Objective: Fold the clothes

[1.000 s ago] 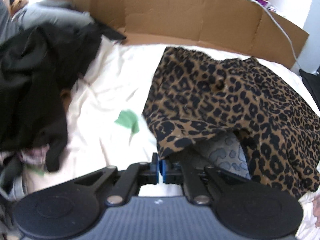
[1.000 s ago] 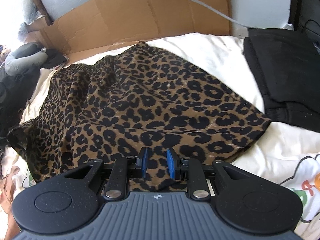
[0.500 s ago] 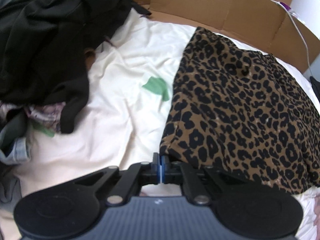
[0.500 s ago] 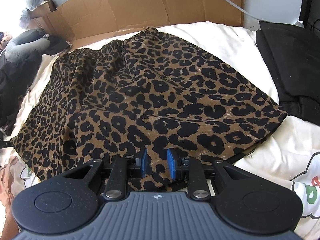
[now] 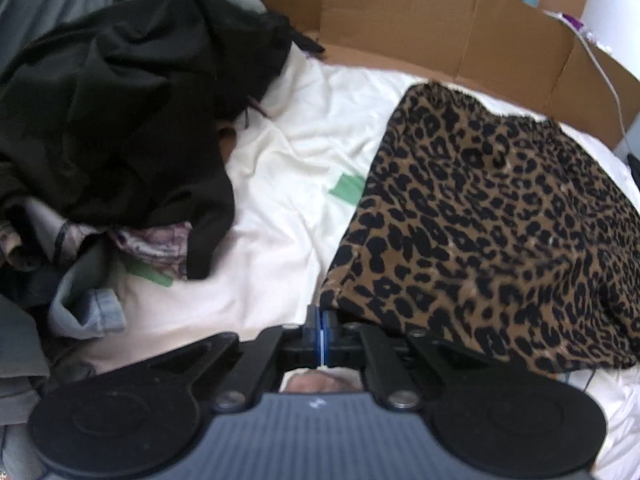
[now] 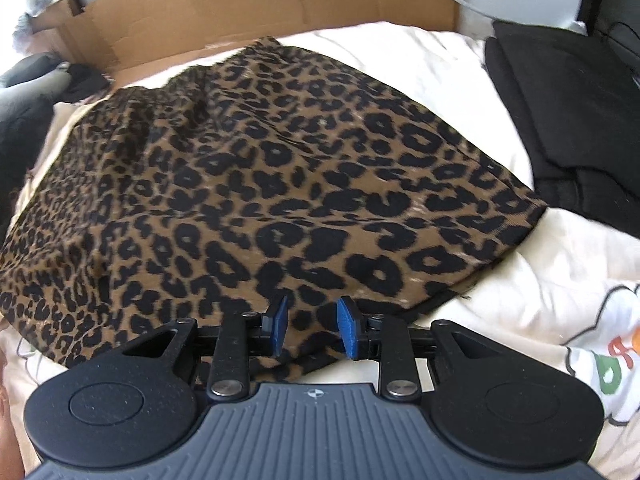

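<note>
A leopard-print skirt [image 5: 500,220] lies spread flat on the white bed sheet [image 5: 280,240], its gathered waistband toward the cardboard at the back. My left gripper [image 5: 321,330] is shut, its blue pads pinched together on the skirt's near left corner. In the right wrist view the skirt [image 6: 260,184] fills the middle. My right gripper [image 6: 312,328] is open over the near hem, and the fabric lies between and under its blue pads [image 6: 347,328].
A heap of black and grey clothes [image 5: 120,120] lies on the left of the bed. A folded black garment [image 6: 572,112] rests to the right of the skirt. A cardboard wall [image 5: 400,24] runs along the back, with a white cable [image 5: 612,92] hanging at the right.
The left gripper has lowered the lifted corner, so the skirt now lies flat and its grey underside no longer shows. The right gripper's jaws stand slightly wider over the hem.
</note>
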Available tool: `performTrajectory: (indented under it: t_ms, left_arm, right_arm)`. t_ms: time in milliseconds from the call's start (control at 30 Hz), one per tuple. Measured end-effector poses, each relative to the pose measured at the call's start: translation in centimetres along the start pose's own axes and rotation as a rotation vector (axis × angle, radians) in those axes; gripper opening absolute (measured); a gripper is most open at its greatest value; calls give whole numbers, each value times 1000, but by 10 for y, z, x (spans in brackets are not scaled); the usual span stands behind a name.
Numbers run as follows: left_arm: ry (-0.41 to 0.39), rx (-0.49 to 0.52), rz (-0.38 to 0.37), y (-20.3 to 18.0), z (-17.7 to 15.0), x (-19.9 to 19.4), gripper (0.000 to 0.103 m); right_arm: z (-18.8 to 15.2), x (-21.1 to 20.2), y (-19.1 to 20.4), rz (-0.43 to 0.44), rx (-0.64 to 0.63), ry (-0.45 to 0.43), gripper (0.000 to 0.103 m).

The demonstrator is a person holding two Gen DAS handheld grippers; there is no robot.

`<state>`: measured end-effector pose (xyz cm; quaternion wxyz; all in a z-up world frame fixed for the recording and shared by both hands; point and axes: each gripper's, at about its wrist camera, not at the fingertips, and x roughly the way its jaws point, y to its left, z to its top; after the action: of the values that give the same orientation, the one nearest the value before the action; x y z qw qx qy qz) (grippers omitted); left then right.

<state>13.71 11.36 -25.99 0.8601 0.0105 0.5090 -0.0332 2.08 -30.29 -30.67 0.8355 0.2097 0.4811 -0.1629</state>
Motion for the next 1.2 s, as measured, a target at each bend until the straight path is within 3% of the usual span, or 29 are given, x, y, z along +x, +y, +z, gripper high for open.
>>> performTrajectory:
  t_ms: [133,367,467,667,800,900,1200]
  left_arm:
    - [20,9,6,2,-5,-4,6]
    - [-6,-78,1,17,-6,-8,11]
    - [-15,-89,-17,16,0,2,18]
    - [-8,-77,-47,9,4,26,28]
    - [-9,-53,-62,6,2,38,28]
    - [-5,-35,-71,6,1,46,28]
    - [17,-85,-99,17,-8,59,42]
  right_arm:
    - [2,-12,3,36,-15,-11,33]
    - [8,-33,33,179,-78,-5,33]
    - [6,-38,50,244,-101,10,33]
    - [-7,-33,75,338,-98,89,33]
    - [-20,-23,76,410,-30,191,33]
    - [-28,-19,81,352,-82,192,33]
    - [-33,1,80,333,-48,223,40]
